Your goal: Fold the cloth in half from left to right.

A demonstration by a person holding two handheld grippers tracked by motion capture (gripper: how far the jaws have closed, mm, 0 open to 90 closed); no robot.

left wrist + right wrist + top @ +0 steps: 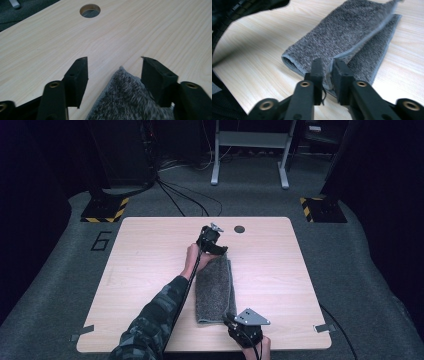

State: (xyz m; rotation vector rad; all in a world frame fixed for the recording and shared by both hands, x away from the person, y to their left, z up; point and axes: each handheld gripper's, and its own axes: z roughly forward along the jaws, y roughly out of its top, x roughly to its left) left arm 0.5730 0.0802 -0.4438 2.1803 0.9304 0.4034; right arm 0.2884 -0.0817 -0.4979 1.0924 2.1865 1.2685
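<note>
Forearm (165, 300) stretched forward; left tongs (113, 68) parted over towel (215, 287) corner.

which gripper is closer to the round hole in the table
Left. The left gripper sits at the far end of the grey towel, just short of the hole. The right gripper is at the towel's near corner, by the table's front edge.

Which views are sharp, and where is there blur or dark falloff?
High view: table evenly lit, surroundings fall off to near black. Left gripper view: wood grain and towel corner fairly crisp, the near bottom edge softer. Right gripper view: towel's far end and the top-left dark shape smeared, near jaws soft.
</note>
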